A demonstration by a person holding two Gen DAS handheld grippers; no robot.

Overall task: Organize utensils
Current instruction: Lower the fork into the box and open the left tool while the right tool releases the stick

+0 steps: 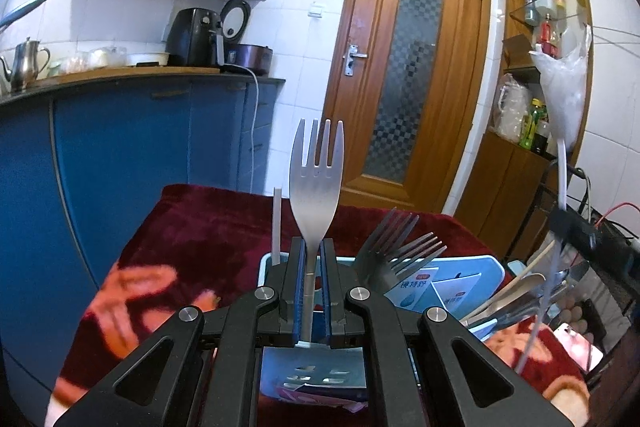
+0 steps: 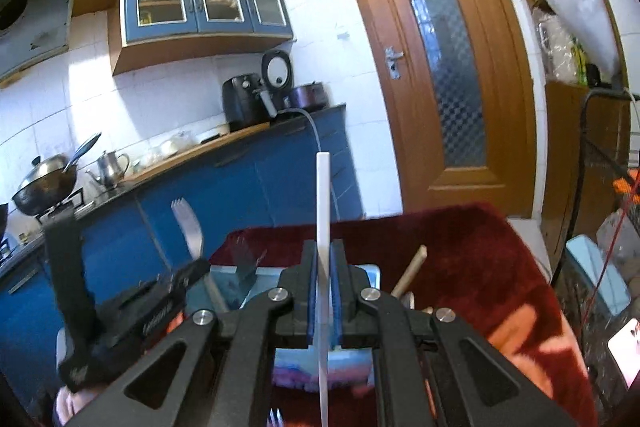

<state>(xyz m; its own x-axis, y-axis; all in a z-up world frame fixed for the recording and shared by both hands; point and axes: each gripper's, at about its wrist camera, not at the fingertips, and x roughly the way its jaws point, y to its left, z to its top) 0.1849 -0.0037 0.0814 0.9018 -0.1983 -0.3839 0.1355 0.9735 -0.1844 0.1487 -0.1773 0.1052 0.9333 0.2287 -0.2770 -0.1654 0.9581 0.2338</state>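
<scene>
My left gripper (image 1: 313,251) is shut on a steel fork (image 1: 316,179), held upright with tines up, above a light blue utensil holder (image 1: 486,269). Two dark forks (image 1: 404,243) stand in the holder to the right. My right gripper (image 2: 325,259) is shut on a white chopstick (image 2: 323,203), held upright over the same blue holder (image 2: 370,273). The left gripper (image 2: 160,303) and its fork (image 2: 190,231) show at the left of the right wrist view. The white chopstick (image 1: 277,223) also shows in the left wrist view.
The holder stands on a table with a dark red patterned cloth (image 1: 208,227). Wooden and metal utensils (image 1: 516,291) lean at the right, a wooden handle (image 2: 410,269) too. Blue kitchen cabinets (image 1: 132,147) are left, a wooden door (image 1: 404,67) behind. A phone (image 1: 576,345) lies at right.
</scene>
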